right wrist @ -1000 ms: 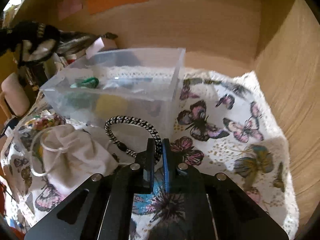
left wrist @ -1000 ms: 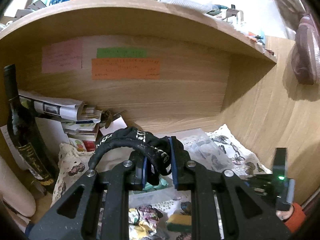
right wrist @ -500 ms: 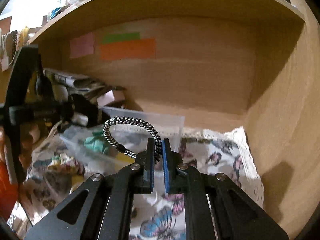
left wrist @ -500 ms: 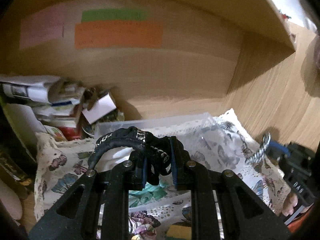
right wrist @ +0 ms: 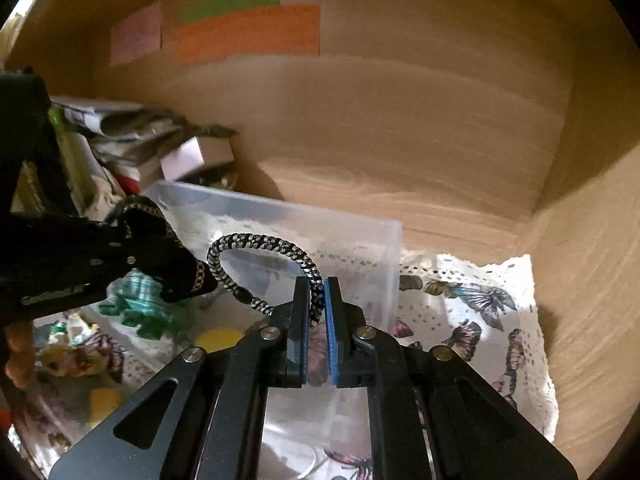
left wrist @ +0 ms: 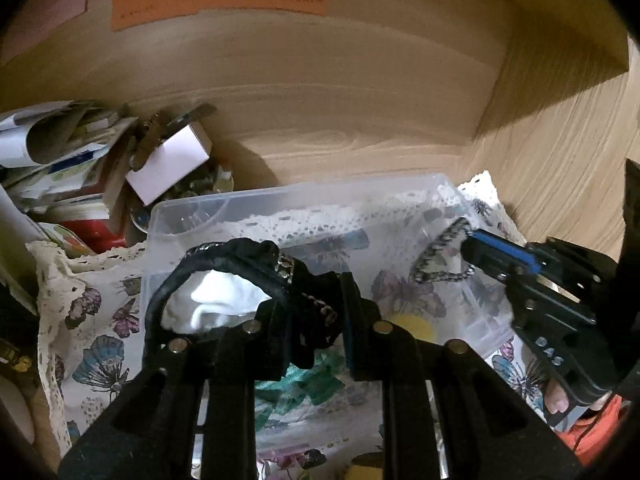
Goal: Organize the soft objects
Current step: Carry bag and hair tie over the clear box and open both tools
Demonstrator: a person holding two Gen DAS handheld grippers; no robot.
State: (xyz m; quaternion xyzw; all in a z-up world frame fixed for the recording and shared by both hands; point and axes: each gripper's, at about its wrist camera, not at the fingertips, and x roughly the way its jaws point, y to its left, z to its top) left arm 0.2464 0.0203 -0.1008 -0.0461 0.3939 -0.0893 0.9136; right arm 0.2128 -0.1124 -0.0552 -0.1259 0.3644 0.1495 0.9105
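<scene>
My left gripper (left wrist: 310, 312) is shut on a black studded hair band (left wrist: 240, 276) and holds it over the clear plastic box (left wrist: 304, 196). My right gripper (right wrist: 317, 300) is shut on a black-and-white braided hair tie (right wrist: 260, 242), also held over the box (right wrist: 280, 208). Each gripper shows in the other's view: the right one (left wrist: 472, 248) at the right, the left one (right wrist: 188, 276) at the left. Inside the box lie a green scrunchie (right wrist: 140, 308) and a yellow sponge (right wrist: 218, 338).
The box sits on a butterfly-print cloth (right wrist: 472, 320) inside a wooden shelf nook with walls behind and to the right (right wrist: 580, 260). A stack of papers and small boxes (left wrist: 80, 160) stands at the left. A white pouch (left wrist: 216, 300) lies under the left gripper.
Both grippers have moved forward and down toward the box, each keeping its hair tie. They now stand close together over the box.
</scene>
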